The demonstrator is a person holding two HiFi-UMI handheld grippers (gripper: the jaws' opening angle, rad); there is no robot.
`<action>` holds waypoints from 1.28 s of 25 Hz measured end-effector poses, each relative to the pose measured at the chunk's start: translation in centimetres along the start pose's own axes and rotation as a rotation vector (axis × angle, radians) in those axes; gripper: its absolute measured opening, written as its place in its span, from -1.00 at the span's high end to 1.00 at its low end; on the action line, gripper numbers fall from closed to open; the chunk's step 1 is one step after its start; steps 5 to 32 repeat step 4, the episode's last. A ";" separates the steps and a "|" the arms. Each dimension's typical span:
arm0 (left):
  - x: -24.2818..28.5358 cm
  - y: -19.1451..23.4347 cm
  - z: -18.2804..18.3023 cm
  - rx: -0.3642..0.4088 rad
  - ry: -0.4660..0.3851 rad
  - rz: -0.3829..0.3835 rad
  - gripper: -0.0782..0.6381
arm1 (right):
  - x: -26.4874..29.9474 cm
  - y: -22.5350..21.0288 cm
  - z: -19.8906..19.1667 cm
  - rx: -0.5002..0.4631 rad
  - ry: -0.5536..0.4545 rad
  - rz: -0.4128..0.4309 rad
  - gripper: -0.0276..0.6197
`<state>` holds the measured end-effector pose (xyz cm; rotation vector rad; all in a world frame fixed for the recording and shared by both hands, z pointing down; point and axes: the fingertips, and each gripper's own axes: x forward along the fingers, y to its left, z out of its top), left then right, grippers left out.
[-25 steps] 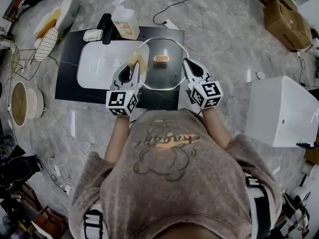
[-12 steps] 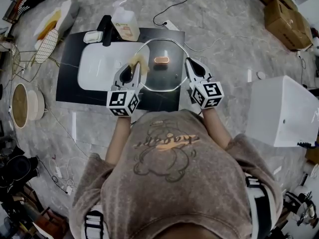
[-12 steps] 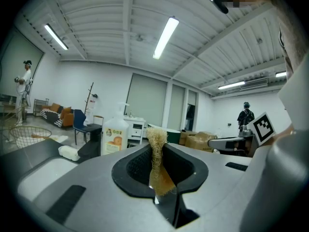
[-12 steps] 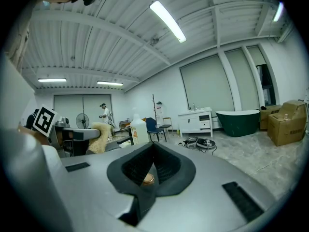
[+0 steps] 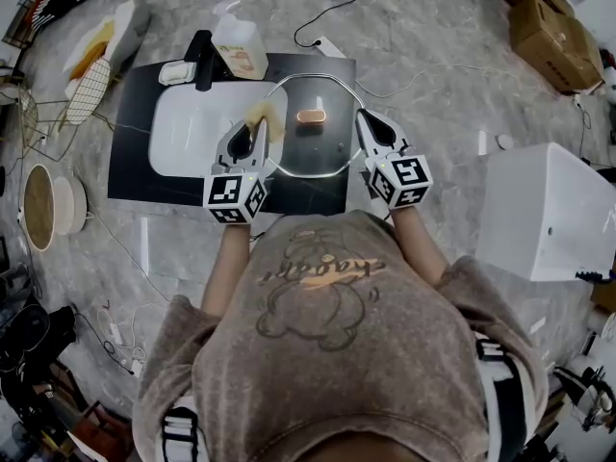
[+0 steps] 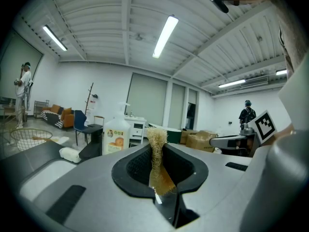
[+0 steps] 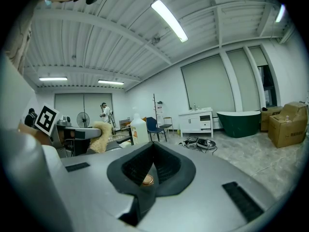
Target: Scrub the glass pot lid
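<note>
Centre frame, head view: lid (image 5: 313, 150) sits between your grippers. Right gripper (image 5: 365, 121) is closed, apparently pinching its right rim. Left gripper (image 5: 258, 131) is clamped on the scrubber (image 5: 266, 116) at the left rim, so you scrub rightward.

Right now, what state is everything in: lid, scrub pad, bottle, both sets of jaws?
Glass pot lid: flat on counter, knob up.
Scrub pad: clamped, at lid's left rim.
Left gripper: jaws shut on scrub pad.
Right gripper: jaws shut, at lid's right rim.
Soap bottle: upright.
</note>
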<state>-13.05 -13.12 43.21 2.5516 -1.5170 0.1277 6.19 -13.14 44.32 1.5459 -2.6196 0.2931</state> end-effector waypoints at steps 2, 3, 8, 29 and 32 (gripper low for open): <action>0.0 0.3 -0.1 0.003 0.004 0.005 0.60 | 0.2 0.1 -0.1 0.002 0.001 0.002 0.91; 0.1 0.5 -0.1 0.006 0.005 0.007 0.60 | 0.4 0.1 -0.1 0.002 0.000 0.004 0.91; 0.1 0.6 -0.2 0.009 0.006 0.009 0.60 | 0.5 0.2 -0.1 0.002 0.000 0.006 0.91; 0.1 0.6 -0.2 0.009 0.006 0.009 0.60 | 0.5 0.2 -0.1 0.002 0.000 0.006 0.91; 0.1 0.6 -0.2 0.009 0.006 0.009 0.60 | 0.5 0.2 -0.1 0.002 0.000 0.006 0.91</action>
